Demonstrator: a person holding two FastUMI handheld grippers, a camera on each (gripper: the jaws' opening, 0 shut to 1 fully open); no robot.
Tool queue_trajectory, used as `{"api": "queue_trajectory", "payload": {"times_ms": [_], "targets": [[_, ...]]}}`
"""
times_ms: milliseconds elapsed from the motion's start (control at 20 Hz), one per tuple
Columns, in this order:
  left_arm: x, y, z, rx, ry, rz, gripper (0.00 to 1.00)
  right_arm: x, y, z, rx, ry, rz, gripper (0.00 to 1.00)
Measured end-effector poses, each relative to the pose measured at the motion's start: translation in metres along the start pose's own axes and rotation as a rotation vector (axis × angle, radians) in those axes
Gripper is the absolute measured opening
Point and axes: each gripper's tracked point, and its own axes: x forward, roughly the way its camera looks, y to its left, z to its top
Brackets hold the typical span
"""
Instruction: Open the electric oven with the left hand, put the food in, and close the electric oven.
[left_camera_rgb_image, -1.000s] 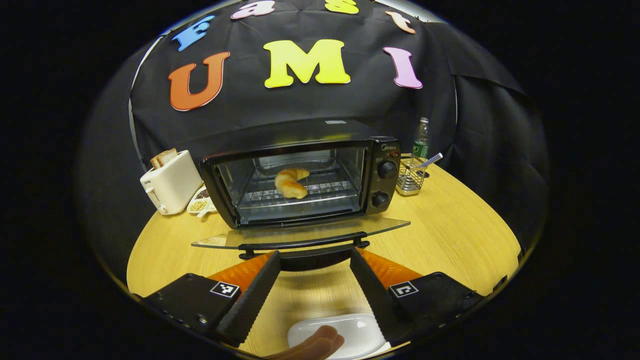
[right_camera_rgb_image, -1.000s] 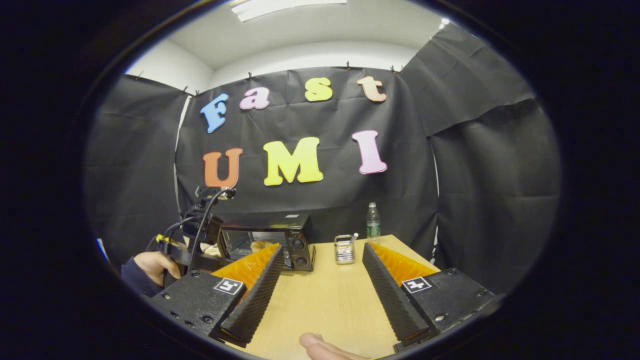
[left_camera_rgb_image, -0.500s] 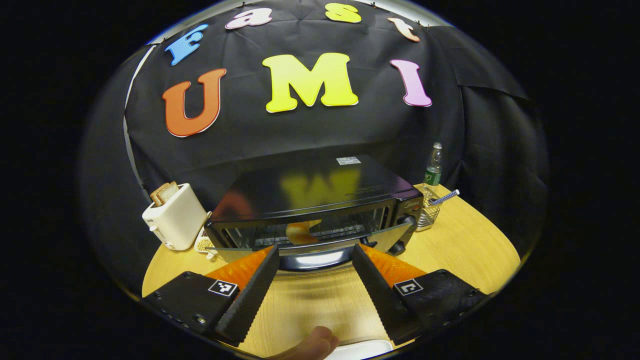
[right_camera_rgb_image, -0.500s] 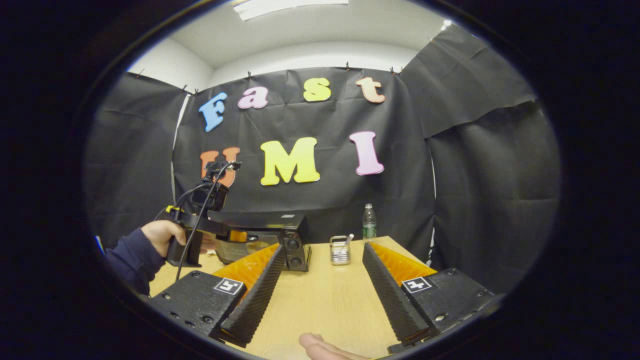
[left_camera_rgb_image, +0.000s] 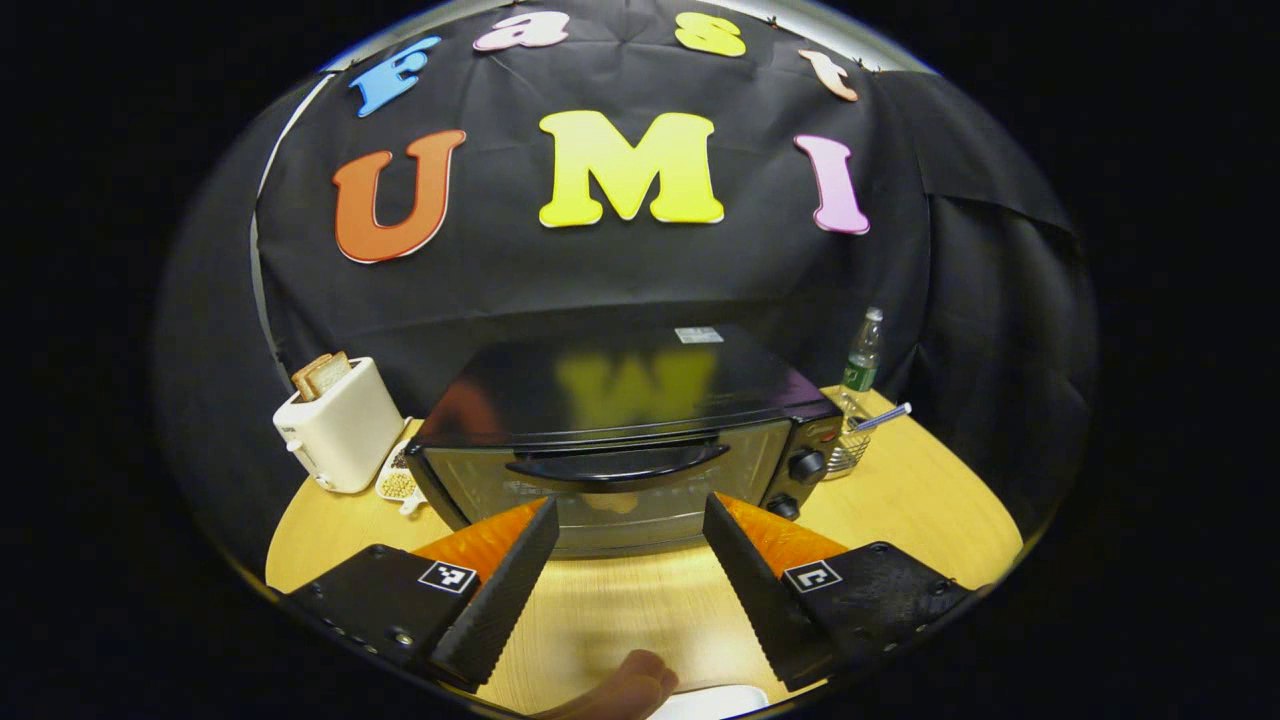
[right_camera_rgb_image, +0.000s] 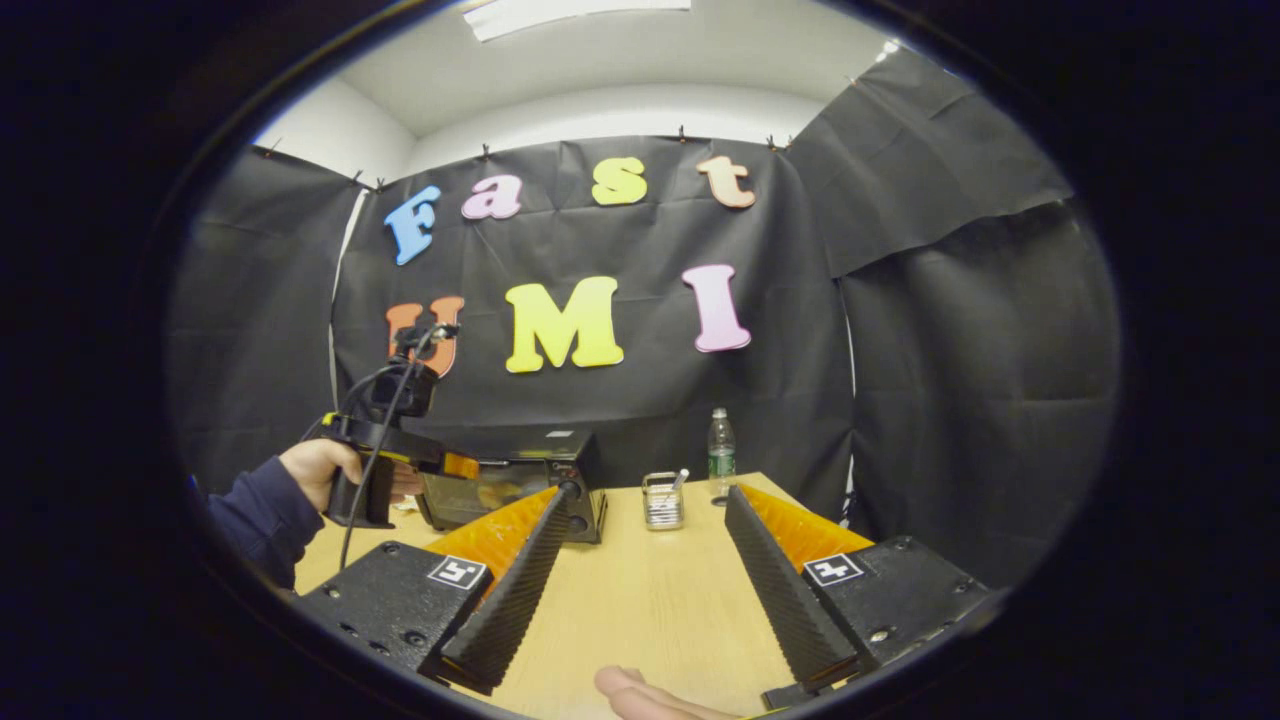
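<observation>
Wooden table (left_camera_rgb_image: 900, 500) under closed oven (left_camera_rgb_image: 620, 440).

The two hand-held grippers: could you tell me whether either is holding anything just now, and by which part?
Nothing is held. The left hand-held gripper is open before the shut oven door; the right hand-held gripper is open over the table.

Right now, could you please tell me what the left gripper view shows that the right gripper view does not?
Left gripper view: a white toaster holding bread slices, the curved black door handle. Right gripper view: a hand in a dark sleeve holding the left gripper, a ceiling light. Shared: the black electric oven, door shut, wire basket, clear plastic bottle, wooden table.
</observation>
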Motion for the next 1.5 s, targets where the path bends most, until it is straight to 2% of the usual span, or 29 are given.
{"api": "queue_trajectory", "payload": {"times_ms": [400,500,550,600,700,800,950,1150,1200,1300,1500], "targets": [[-0.159,0.010,0.026,-0.007,-0.222,0.048,0.96,-0.035,0.009,0.027,0.002,-0.034,0.006,0.96],[-0.195,0.016,0.021,0.006,-0.253,0.072,0.96,-0.045,0.008,0.035,0.003,-0.040,0.004,0.96],[-0.213,0.017,0.015,0.007,-0.252,0.080,1.00,-0.052,0.009,0.039,0.004,-0.046,0.004,0.96],[-0.231,0.015,0.011,0.008,-0.265,0.077,0.96,-0.059,0.011,0.042,0.006,-0.055,0.011,0.96],[-0.263,0.014,0.008,0.004,-0.306,0.088,0.96,-0.073,0.017,0.047,0.006,-0.065,0.028,1.00],[-0.289,0.013,0.002,0.020,-0.342,0.101,0.96,-0.086,0.014,0.048,0.008,-0.068,0.019,0.96],[-0.314,-0.007,-0.018,0.002,-0.374,0.059,0.95,-0.105,0.017,0.049,-0.007,-0.075,0.020,1.00],[-0.336,-0.011,-0.044,0.001,-0.386,0.069,0.96,-0.106,0.026,0.039,-0.019,-0.051,0.040,1.00],[-0.339,-0.012,-0.049,0.001,-0.388,0.069,0.96,-0.106,0.030,0.036,-0.025,-0.041,0.050,0.96],[-0.345,-0.010,-0.050,-0.006,-0.403,0.075,0.95,-0.104,0.035,0.029,-0.032,-0.020,0.065,1.00],[-0.349,-0.009,-0.048,-0.012,-0.405,0.069,0.96,-0.107,0.041,0.028,-0.038,-0.011,0.077,0.97]]}}
